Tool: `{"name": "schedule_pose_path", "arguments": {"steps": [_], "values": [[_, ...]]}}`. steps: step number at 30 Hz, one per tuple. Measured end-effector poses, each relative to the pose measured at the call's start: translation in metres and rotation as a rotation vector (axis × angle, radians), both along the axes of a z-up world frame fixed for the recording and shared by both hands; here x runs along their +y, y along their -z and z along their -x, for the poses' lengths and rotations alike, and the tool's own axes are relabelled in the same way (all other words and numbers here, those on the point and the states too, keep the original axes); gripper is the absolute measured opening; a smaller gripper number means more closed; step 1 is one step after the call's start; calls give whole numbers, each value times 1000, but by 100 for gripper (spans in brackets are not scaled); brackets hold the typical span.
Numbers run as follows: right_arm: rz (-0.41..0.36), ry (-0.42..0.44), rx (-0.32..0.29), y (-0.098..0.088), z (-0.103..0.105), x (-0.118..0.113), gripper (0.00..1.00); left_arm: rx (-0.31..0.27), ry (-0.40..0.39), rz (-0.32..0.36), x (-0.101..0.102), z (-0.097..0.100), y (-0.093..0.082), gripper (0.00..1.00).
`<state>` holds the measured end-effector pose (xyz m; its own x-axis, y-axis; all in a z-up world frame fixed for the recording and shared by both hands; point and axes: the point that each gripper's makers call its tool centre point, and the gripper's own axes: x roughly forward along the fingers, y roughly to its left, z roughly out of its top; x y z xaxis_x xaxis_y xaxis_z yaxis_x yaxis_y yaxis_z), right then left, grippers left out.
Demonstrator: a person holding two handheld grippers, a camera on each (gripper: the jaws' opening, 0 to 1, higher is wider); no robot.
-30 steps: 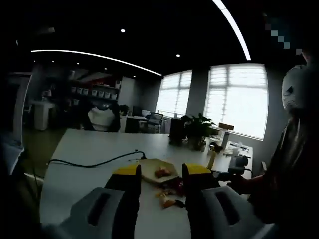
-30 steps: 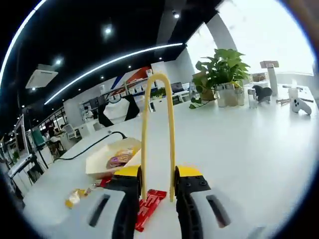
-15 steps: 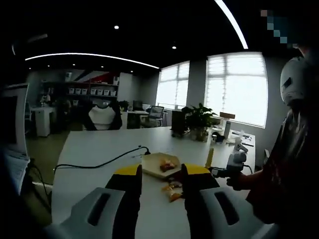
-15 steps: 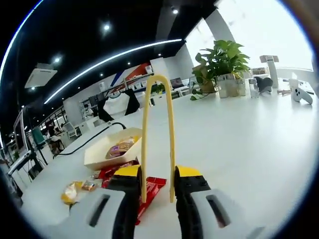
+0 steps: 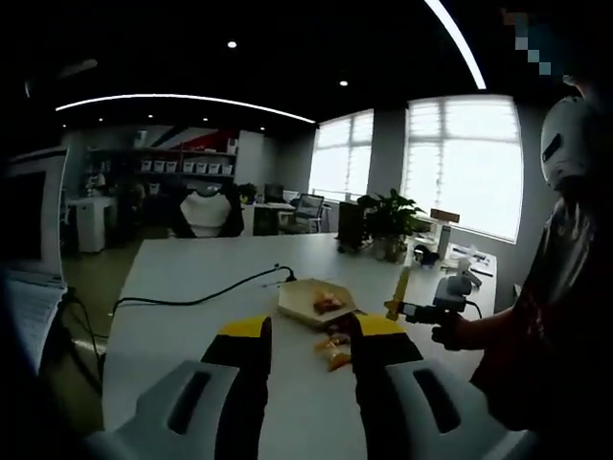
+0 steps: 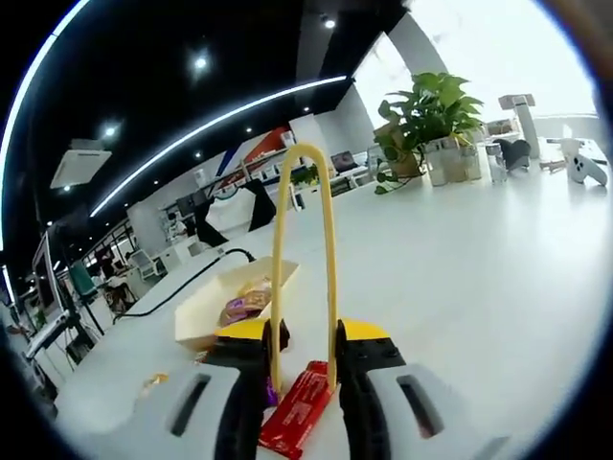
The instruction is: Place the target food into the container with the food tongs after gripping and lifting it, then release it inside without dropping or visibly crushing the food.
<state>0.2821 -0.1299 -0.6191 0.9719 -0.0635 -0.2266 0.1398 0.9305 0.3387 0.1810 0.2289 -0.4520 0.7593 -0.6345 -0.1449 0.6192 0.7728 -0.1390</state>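
The right gripper point(image 6: 299, 359) now hangs closer over the red flat snack wrapper point(image 6: 299, 420). It clamps yellow plastic tongs point(image 6: 303, 249), whose tips are hidden, so their state is unclear. The cream tray point(image 6: 206, 316) holds a purple packet point(image 6: 245, 305).

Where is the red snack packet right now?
In the right gripper view, the red snack packet lies flat on the white table between the right gripper's jaws, below the yellow tongs and near the cream tray.

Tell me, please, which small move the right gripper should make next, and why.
Probably lower the yellow tongs toward the red snack packet on the table. The right gripper holds them high, and the packet lies outside the tray.
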Motion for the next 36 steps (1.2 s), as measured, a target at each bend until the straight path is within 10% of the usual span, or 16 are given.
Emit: {"name": "schedule_pose_path", "arguments": {"steps": [10, 15, 18, 19, 21, 27, 36], "values": [[230, -110, 78, 17, 7, 7, 26, -24, 38, -34, -16, -1, -2, 31], [181, -85, 55, 18, 15, 3, 25, -34, 60, -44, -23, -2, 0, 27], [326, -136, 139, 36, 28, -1, 22, -31, 70, -45, -27, -2, 1, 27], [314, -137, 142, 38, 29, 0, 2, -32, 72, -48, -28, -2, 1, 27], [190, -15, 136, 47, 44, -12, 0, -31, 74, -50, -28, -2, 2, 27], [193, -124, 112, 32, 37, -8, 0, -13, 83, -41, -30, -4, 8, 27], [183, -276, 170, 21, 39, 17, 28, 8, 85, -49, -30, 0, 20, 27]]}}
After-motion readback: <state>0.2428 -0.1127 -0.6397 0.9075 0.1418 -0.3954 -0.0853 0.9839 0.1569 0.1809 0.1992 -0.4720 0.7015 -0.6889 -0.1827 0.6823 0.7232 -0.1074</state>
